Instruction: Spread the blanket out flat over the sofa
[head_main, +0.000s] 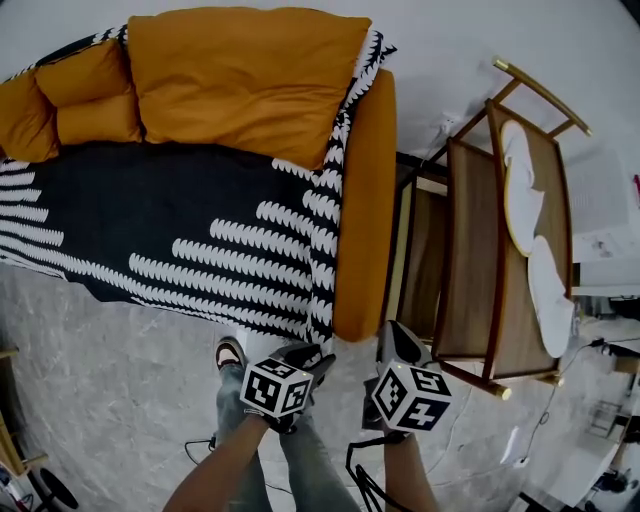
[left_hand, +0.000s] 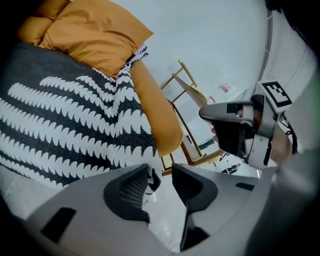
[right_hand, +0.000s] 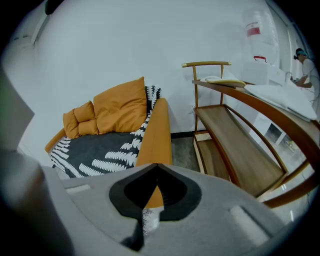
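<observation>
1. The left claw (left_hand: 160, 172) has its jaws spread with nothing between them. It is held low over the grey floor (head_main: 120, 380), just off the sofa's front corner.
2. The right claw (right_hand: 157, 167) has its jaws pressed together at the tips and pinches nothing. It sits beside the left claw, near the sofa's arm end.
3. The blanket (head_main: 200, 230), black with rows of white leaf shapes, lies across the seat of the sofa (head_main: 365, 200). It hangs over the front edge and climbs the inner side of the arm.
4. The top of the orange arm is bare.
5. Orange cushions (head_main: 240, 75) rest on the blanket along the sofa's back edge, the largest at the arm end. Blanket edge shows behind them.
6. A wooden rack (head_main: 470, 250) stands just beside the arm.
</observation>
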